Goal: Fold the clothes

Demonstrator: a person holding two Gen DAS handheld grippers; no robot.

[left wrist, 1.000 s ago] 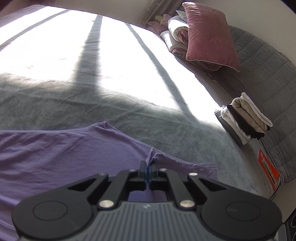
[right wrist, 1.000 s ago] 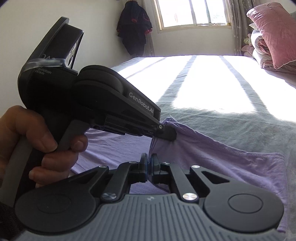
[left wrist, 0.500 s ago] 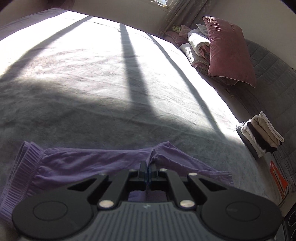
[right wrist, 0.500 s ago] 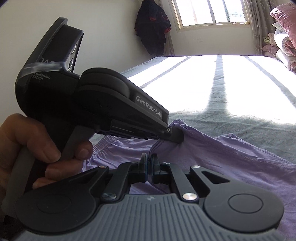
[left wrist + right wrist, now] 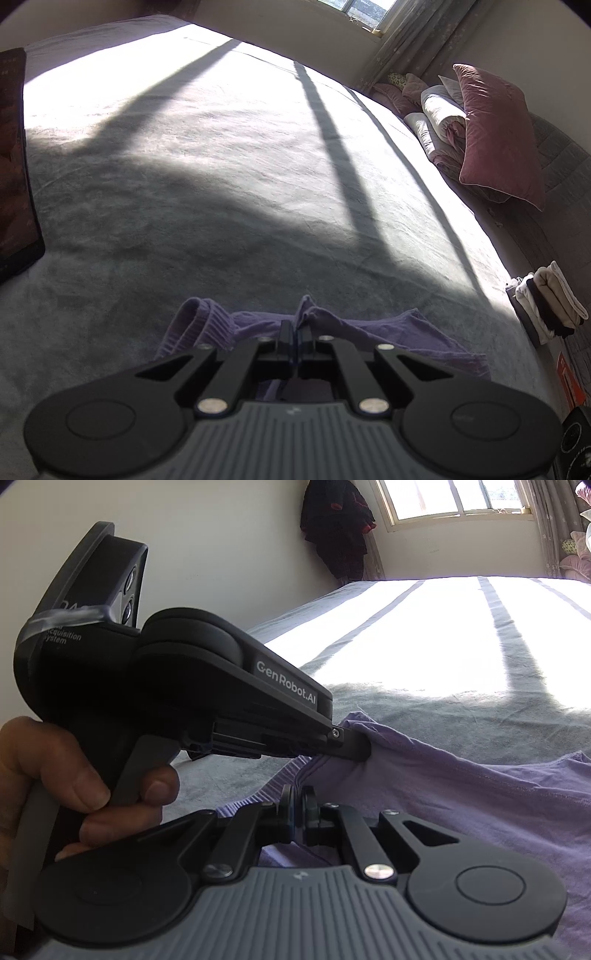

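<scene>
The purple garment (image 5: 461,812) lies on the near part of the grey bed (image 5: 221,206), most of it spread flat to my right, its ribbed hem (image 5: 192,328) bunched up at the near left. I have its edge pinched in both tools: my left gripper (image 5: 295,334) has its fingers pressed together on a raised fold, and my right gripper (image 5: 297,805) is clamped on the cloth just beside it, near the hem. In the right view the left gripper's tip shows lifting a ridge of fabric off the bed, my hand (image 5: 74,775) squeezing its trigger. I judge this to be the middle of a fold, with one edge held up and carried across; which fold of the garment it is, I cannot tell. The next move calls for keeping both pinches tight and level, so the edge travels straight and lands square on the flat part without dragging the lower layer. Counting: one purple garment, two grippers, one stack of folded clothes (image 5: 546,302) at the far right edge of the bed, one pink pillow (image 5: 498,136) leaning on one rolled quilt (image 5: 439,118), one dark garment (image 5: 336,524) hanging in the far corner, and one window (image 5: 454,498).
</scene>
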